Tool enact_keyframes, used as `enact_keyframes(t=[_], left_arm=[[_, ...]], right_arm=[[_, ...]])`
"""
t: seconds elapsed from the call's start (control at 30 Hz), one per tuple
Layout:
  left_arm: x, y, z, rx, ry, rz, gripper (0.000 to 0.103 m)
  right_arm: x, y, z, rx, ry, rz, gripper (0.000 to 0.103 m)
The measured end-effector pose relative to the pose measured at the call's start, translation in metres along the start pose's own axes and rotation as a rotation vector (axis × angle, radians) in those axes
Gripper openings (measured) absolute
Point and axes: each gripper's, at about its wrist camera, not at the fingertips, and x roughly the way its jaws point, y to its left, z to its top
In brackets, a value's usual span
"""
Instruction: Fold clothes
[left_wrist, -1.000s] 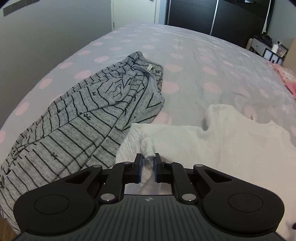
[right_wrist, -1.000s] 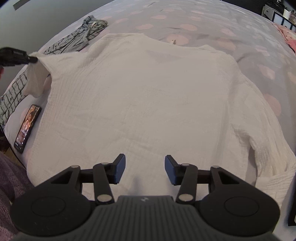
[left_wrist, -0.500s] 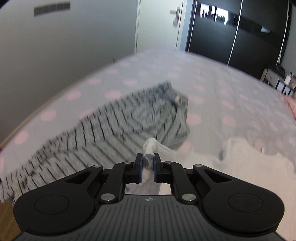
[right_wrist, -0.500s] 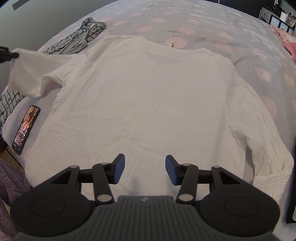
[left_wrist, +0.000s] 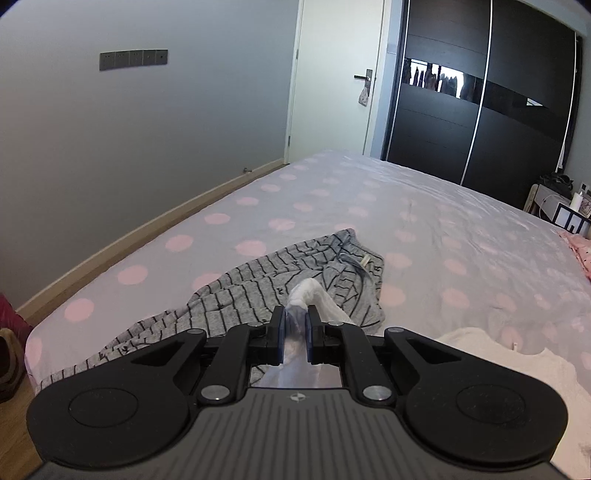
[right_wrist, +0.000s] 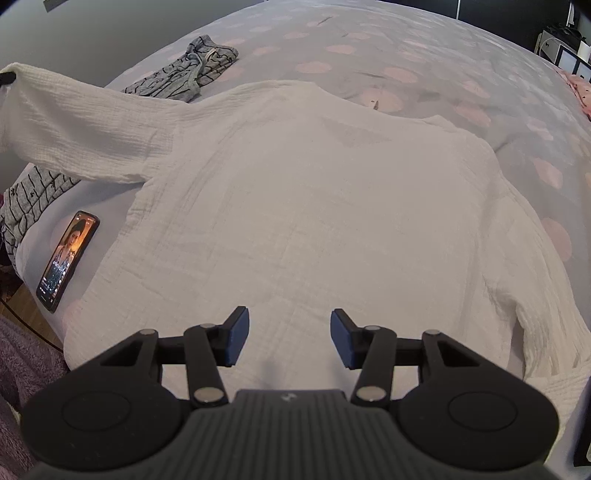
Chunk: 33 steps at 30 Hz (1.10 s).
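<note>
White crinkled cotton, the shirt (right_wrist: 314, 206) lies flat, spread wide in the middle of the bed (right_wrist: 406, 44), body smooth and unfolded; folding has barely begun, with every fold of the body left. Its sleeve (right_wrist: 85, 125) is lifted off the bed to the shirt's left, cuff pinched tight in the left gripper (left_wrist: 295, 321). Over the shirt's hem, the right gripper (right_wrist: 290, 338) hangs half open, empty. Beyond the sleeve, grey striped pants (left_wrist: 280, 280) wait crumpled.

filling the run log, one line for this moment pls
left gripper: shut on sleeve cuff, lifted | right gripper: open above white shirt
</note>
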Motion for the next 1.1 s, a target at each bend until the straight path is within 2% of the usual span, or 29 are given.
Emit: enact_keyframes(t=[0.07,0.17,0.3,0.47,0.63,0.83,1.03,1.1], left_arm=[[0.001,0.001,-0.003,0.003,0.015,-0.017,0.008],[-0.008,-0.01,-0.005,0.04,0.018,-0.09,0.008],[-0.029,-0.043,-0.014,0.173,0.007,-0.2,0.008],[-0.054,-0.084,-0.044,0.369,0.017,-0.325,0.008],[-0.079,-0.119,-0.092,0.577,0.055,-0.44,0.008],[-0.096,-0.147,-0.165,0.769,0.163,-0.544,0.008],[-0.1,-0.161,-0.232,0.9,0.309,-0.583,0.008],[-0.101,-0.163,-0.248,0.94,0.332,-0.581,0.008]], right_arm=[[0.003,0.001,0.0,-0.002,0.009,-0.003,0.053],[0.005,0.003,0.001,-0.001,0.015,-0.004,0.053],[0.006,0.006,0.003,-0.006,0.011,-0.001,0.053],[0.008,0.006,0.0,-0.011,0.021,-0.002,0.053],[0.011,0.003,-0.004,-0.007,0.04,-0.009,0.053],[0.011,0.003,-0.007,-0.008,0.048,-0.011,0.053],[0.014,0.005,-0.011,-0.012,0.061,-0.01,0.054],[0.016,0.007,-0.012,-0.016,0.071,-0.008,0.054]])
